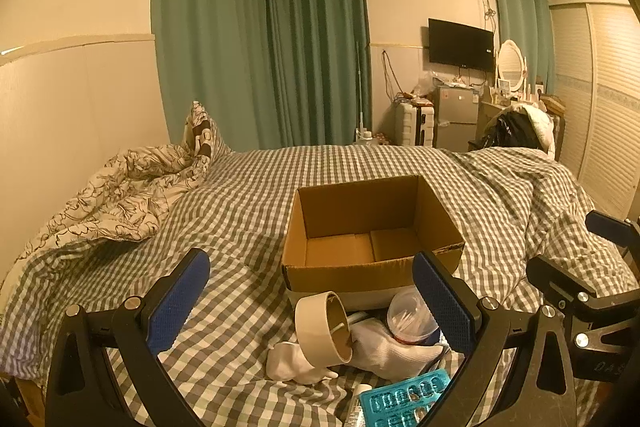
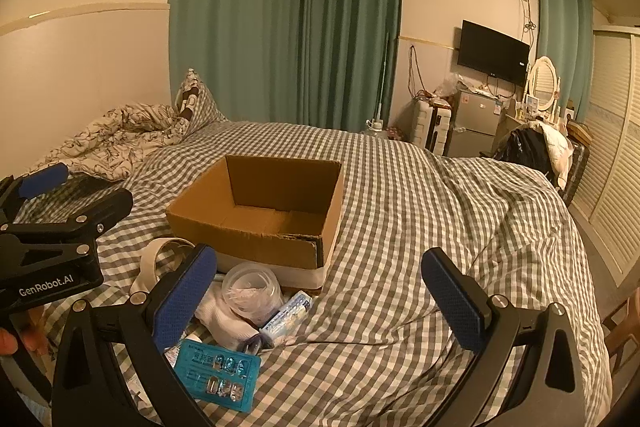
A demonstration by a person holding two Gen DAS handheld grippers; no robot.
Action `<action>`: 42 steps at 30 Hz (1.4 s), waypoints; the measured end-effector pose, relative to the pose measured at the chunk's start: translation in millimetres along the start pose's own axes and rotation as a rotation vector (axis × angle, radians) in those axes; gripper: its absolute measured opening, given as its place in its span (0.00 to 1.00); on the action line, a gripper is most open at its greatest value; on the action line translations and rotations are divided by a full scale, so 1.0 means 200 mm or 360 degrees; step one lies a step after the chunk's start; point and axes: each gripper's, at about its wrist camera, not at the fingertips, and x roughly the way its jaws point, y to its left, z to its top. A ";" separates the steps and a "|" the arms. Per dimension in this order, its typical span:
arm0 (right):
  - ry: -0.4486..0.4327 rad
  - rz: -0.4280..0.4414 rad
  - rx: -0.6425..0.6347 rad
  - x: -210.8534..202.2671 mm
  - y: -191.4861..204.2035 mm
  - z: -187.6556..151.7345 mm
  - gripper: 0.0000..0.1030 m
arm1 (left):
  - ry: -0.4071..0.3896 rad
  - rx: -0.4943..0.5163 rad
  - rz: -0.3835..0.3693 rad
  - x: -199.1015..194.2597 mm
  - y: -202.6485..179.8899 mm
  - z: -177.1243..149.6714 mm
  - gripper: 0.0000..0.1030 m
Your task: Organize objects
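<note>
Your left hand-held gripper (image 1: 310,303) and right hand-held gripper (image 2: 320,297) gape wide, holding nothing. Cardboard box (image 2: 256,223) empty; tape roll (image 1: 324,327), sock (image 1: 384,351), blister pack (image 2: 218,375) lie before the box, unsorted.

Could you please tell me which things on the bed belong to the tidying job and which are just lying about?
Job: cardboard box, tape roll, white sock, clear plastic tub, teal blister pack, small tube.

Lying about: floral duvet, pillow.
</note>
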 end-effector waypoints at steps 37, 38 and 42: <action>0.0525 0.0306 -0.0085 0.74 0.18 -0.21 0.92 | 0.0579 0.0085 -0.0176 0.63 0.04 -0.31 0.36; 0.0540 0.0321 -0.0094 0.75 0.20 -0.22 0.92 | 0.0572 0.0091 -0.0191 0.62 0.04 -0.30 0.36; 0.0574 0.0311 -0.0133 0.80 0.26 -0.24 0.70 | 0.0564 0.0093 -0.0217 0.61 0.05 -0.30 0.35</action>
